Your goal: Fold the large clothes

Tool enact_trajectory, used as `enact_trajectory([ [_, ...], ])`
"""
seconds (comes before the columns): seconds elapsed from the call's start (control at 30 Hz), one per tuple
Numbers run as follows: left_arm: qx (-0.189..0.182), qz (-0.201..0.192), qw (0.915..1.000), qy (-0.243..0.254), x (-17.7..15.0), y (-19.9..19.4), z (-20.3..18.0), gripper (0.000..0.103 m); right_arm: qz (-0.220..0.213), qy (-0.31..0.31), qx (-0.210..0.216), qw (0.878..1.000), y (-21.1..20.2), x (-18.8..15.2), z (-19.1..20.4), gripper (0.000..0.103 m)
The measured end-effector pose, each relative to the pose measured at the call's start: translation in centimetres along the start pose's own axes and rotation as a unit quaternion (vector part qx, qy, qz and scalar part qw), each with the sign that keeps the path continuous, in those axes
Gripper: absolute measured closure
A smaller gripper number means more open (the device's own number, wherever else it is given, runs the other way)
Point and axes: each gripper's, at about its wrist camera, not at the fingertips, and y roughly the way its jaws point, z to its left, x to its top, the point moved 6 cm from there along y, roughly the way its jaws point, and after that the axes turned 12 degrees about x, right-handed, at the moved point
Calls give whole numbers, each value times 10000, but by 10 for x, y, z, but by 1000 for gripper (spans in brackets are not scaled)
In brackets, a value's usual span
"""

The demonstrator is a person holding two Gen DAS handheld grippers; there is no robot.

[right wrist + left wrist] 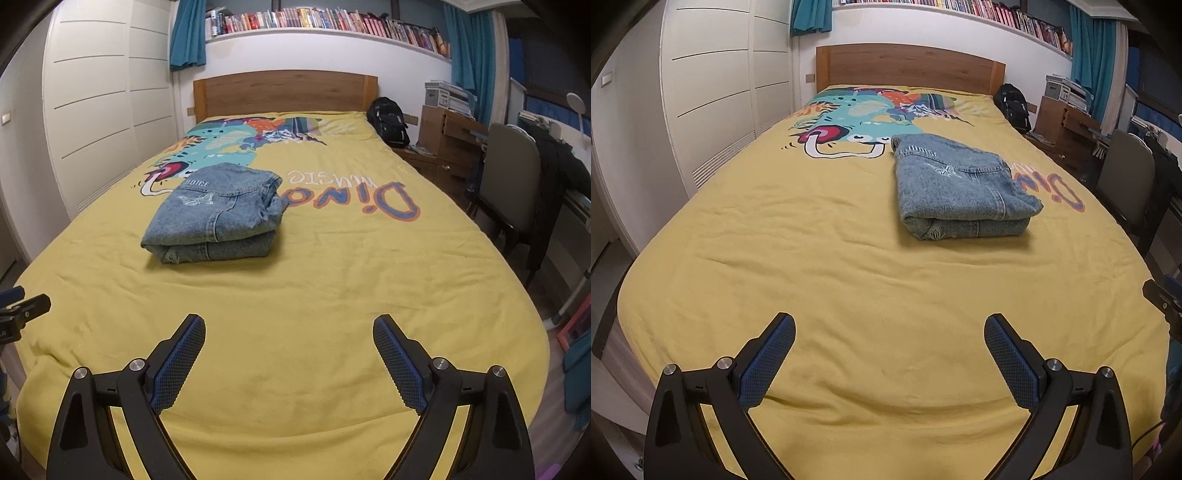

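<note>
A folded blue denim garment (960,188) lies in a compact stack on the yellow bed cover (849,280), near the middle of the bed. The right wrist view shows the same denim stack (218,218) to the left of centre, with a butterfly motif on top. My left gripper (889,330) hovers open over the foot of the bed, well short of the denim, nothing between its blue pads. My right gripper (289,330) is open too, above bare cover (314,295) near the foot. Part of the other gripper (22,308) shows at the left edge.
A wooden headboard (908,66) stands at the far end under a shelf of books (332,22). White wardrobe doors (713,92) line the left side. A black backpack (389,120), a wooden desk (447,136) and a grey chair (513,184) stand to the right of the bed.
</note>
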Motion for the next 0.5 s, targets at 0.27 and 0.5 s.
enact_trajectory([
  [0.27,27,38,10000,61,-4,3,-2,2,59,124,-29,9999,4,-5,-8,10],
  [0.5,29,63,9999,84,-6,4,-4,2,82,146,-24,9999,7,-7,-9,10],
])
